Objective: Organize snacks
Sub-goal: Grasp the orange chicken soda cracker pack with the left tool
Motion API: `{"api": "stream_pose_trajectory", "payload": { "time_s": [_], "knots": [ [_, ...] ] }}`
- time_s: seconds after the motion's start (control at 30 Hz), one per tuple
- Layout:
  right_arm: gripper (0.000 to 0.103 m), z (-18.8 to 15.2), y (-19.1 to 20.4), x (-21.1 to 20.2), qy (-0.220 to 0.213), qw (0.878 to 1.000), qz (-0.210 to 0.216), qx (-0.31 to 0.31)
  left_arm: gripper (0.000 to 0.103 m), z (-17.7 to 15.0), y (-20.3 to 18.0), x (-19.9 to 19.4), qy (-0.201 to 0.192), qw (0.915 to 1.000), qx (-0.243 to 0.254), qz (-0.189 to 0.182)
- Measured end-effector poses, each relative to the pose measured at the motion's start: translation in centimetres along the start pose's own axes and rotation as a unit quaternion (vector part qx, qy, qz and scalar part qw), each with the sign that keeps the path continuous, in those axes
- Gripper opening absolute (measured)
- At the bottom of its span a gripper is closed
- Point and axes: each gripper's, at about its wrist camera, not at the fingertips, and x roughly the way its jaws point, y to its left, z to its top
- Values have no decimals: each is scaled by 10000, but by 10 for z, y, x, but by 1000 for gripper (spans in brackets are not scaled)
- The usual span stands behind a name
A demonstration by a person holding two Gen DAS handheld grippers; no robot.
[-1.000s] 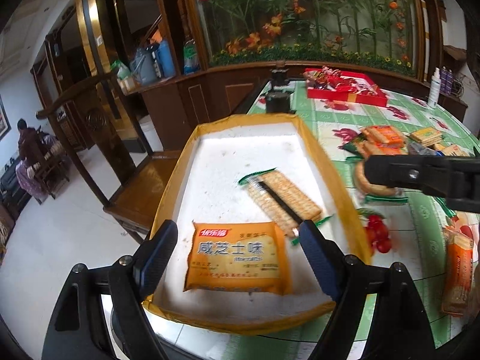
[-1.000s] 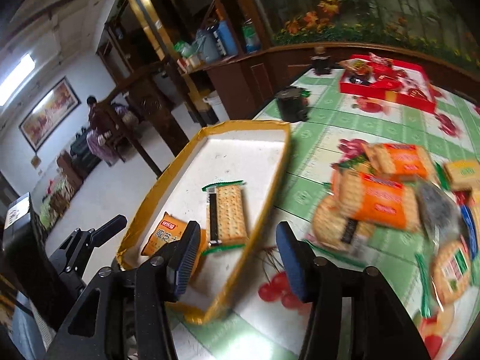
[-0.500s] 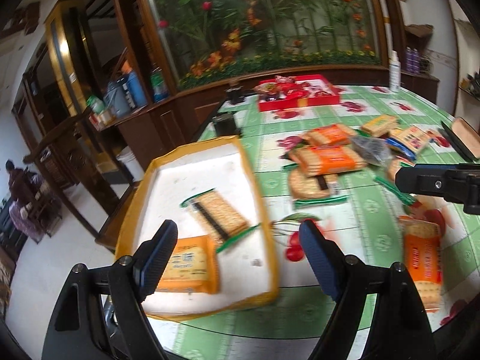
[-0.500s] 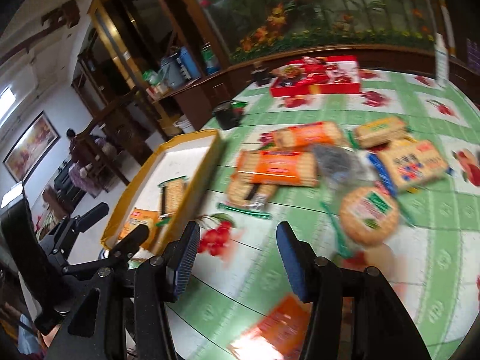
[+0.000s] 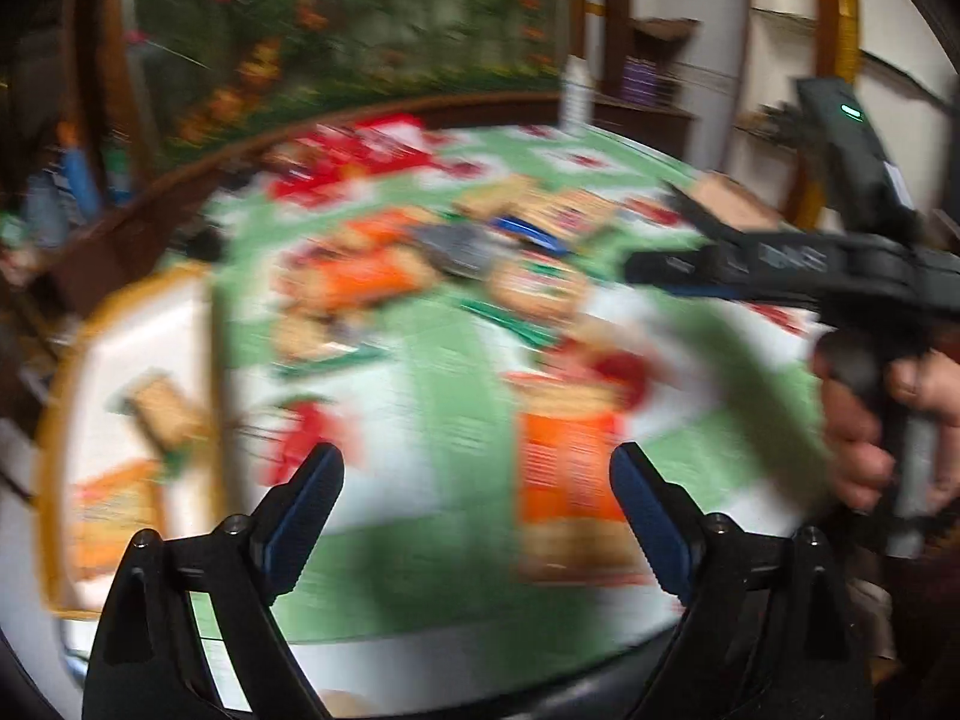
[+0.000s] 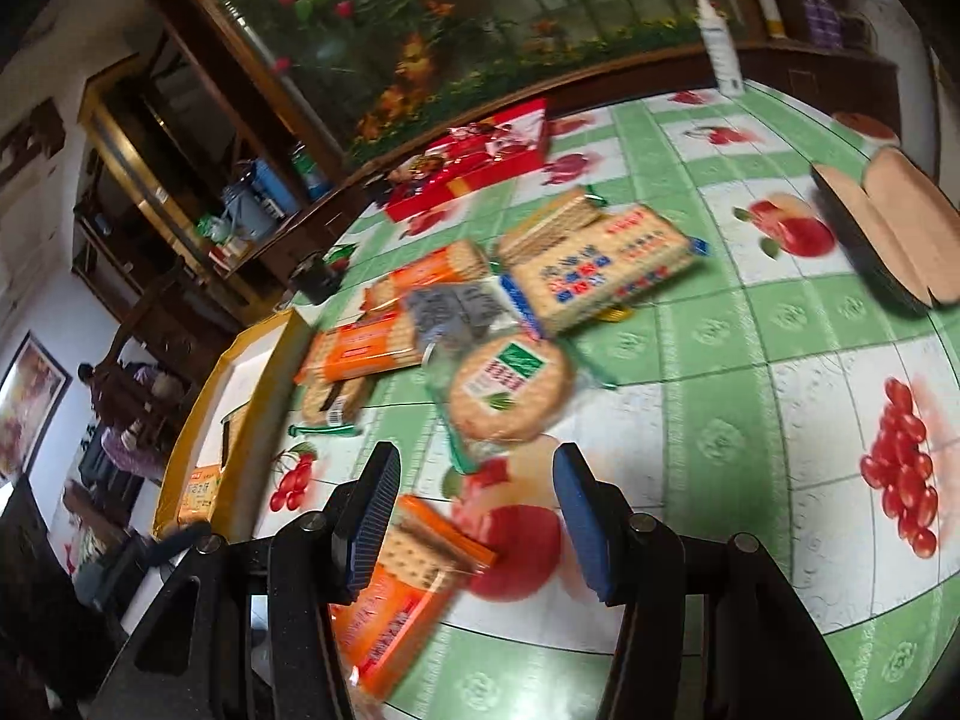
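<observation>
On the table, beside the tray: we take the yellow-rimmed tray (image 6: 264,336) as our landmark; it sits at the edge of the green fruit-print tablecloth (image 6: 708,330).
In the tray: we count two packets, an orange one (image 6: 201,495) nearest us and a cracker sleeve (image 5: 165,414) beyond it.
Loose snacks: a heap lies just right of the tray, with orange cracker packs (image 6: 366,345), a round biscuit pack (image 6: 510,387) and a blue-print cracker pack (image 6: 600,276). One orange packet (image 6: 396,594) lies apart, on our side of the heap.
Left gripper (image 5: 474,516): jaws opening wide, nothing between the pads; the view is badly smeared, and the lone orange packet shows by its right finger.
Right gripper (image 6: 474,510): jaws part-way apart, empty; the round biscuit pack lies just beyond its tips, the lone orange packet under its left finger.
Hand (image 5: 888,420): a person's hand grips the right tool's handle.
Step, as we judge: between loads, picking the next snack.
Next move, as we judge: settle one gripper over a single packet, likely the lone orange one or the round pack, close on it cleanly, then carry it to the tray's bare part.
</observation>
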Motion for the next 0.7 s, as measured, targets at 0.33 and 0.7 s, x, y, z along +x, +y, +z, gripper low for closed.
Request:
{"api": "stream_pose_trajectory", "payload": {
  "time_s": [0.33,0.7],
  "knots": [
    [65,-2,-4,7,132,9998,-154,-67,91,-9,-50,57,672,9970,378,-38],
    [94,34,16,40,322,9901,-693,-1178,54,-1,6,73,555,9978,-294,230]
  ]
}}
